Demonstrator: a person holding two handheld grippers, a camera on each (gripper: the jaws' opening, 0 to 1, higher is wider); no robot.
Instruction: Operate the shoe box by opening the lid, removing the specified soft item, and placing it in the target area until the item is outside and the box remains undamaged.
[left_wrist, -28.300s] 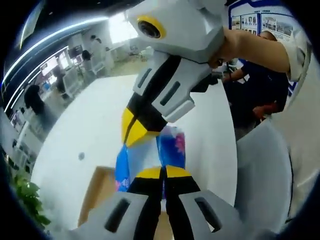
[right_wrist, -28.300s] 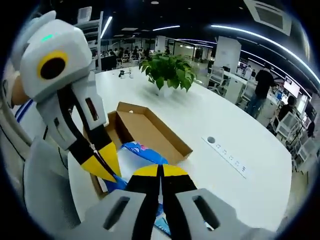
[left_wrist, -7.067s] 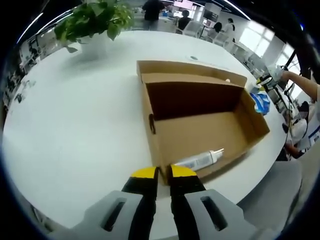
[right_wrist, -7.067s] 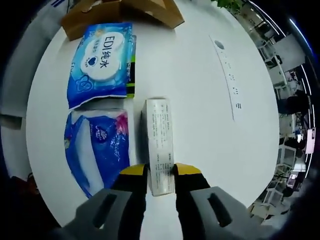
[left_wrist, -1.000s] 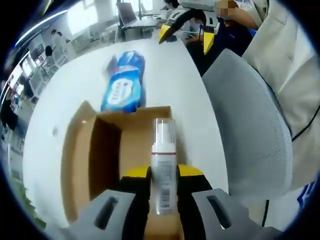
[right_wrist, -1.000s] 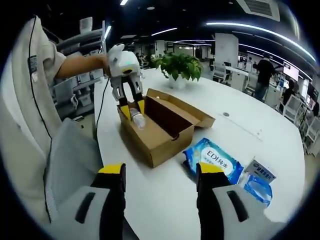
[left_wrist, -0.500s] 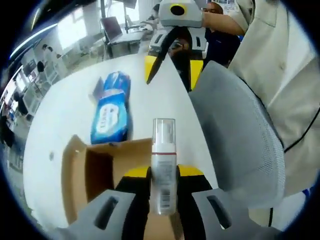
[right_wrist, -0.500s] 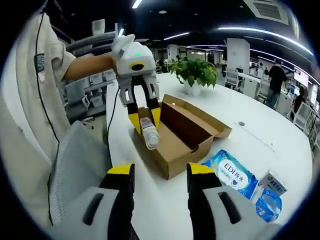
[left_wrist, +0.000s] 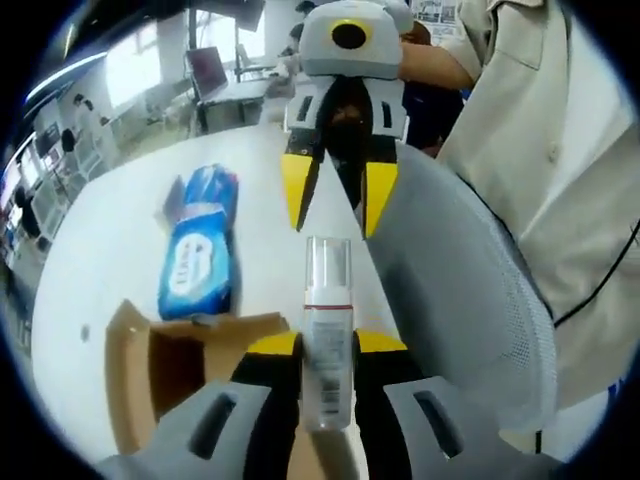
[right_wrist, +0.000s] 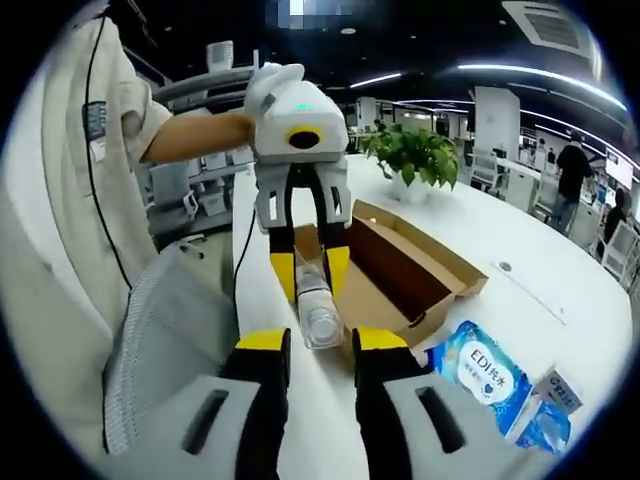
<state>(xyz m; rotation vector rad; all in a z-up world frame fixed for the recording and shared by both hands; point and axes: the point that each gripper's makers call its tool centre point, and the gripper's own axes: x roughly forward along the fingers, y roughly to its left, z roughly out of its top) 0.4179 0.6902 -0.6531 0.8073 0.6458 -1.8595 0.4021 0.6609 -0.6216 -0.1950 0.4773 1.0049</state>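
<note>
Left gripper view: looks along its own fingers (left_wrist: 382, 350), facing the right gripper (left_wrist: 334, 193) close ahead. Right gripper view: faces back at the left gripper (right_wrist: 310, 271), equally near. Shared: bottle (left_wrist: 326, 335), open shoe box (right_wrist: 400, 270), white worktop (right_wrist: 520, 270).

The room is a big open office with a dark ceiling (right_wrist: 420, 40) and long thin strips of light (right_wrist: 545, 72) on it; a wide white table (right_wrist: 545, 255) fills the middle, and a green plant (right_wrist: 415, 152) in a white pot stands on it. A grey mesh chair (left_wrist: 455, 290) sits just beside the table; farther back there are desks and more chairs (right_wrist: 195, 195), with some people standing (right_wrist: 573, 165) near them. Bright windows (left_wrist: 135, 60) let in daylight on the far side; a screen (left_wrist: 205, 70) stands on a desk there; boards with pictures (left_wrist: 435, 10) hang on a wall.
</note>
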